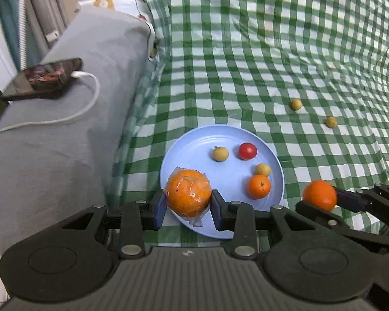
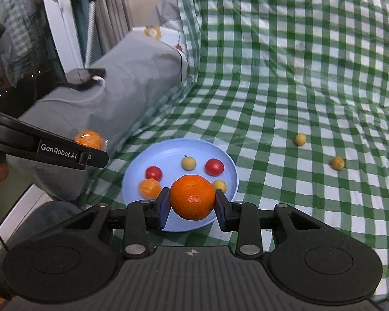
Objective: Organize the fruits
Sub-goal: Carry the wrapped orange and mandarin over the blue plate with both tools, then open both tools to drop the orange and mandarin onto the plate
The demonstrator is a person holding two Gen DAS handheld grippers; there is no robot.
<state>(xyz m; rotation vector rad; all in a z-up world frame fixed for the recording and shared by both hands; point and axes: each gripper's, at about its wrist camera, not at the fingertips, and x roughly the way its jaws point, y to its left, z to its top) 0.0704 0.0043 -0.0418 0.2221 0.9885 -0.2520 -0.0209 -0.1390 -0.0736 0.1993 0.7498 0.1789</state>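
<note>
A blue plate (image 1: pixel 194 145) (image 2: pixel 142 163) lies on the green checked cloth. On it are a red tomato (image 1: pixel 247 151), two small yellow fruits (image 1: pixel 220 153) (image 1: pixel 263 169) and a small orange (image 1: pixel 258 186). My left gripper (image 1: pixel 188 206) is shut on a plastic-wrapped orange (image 1: pixel 188 193) above the plate's near left rim. My right gripper (image 2: pixel 192 206) is shut on a bare orange (image 2: pixel 192 197) above the plate's near edge; it also shows in the left wrist view (image 1: pixel 319 195). The right wrist view shows a second tomato (image 2: pixel 153 173) and a wrapped small orange (image 2: pixel 149 188).
Two small yellow fruits (image 1: pixel 296 104) (image 1: pixel 331 122) lie loose on the cloth to the right beyond the plate. A grey cushion (image 1: pixel 64 134) on the left carries a phone (image 1: pixel 42 79) with a white cable. Curtains hang behind it.
</note>
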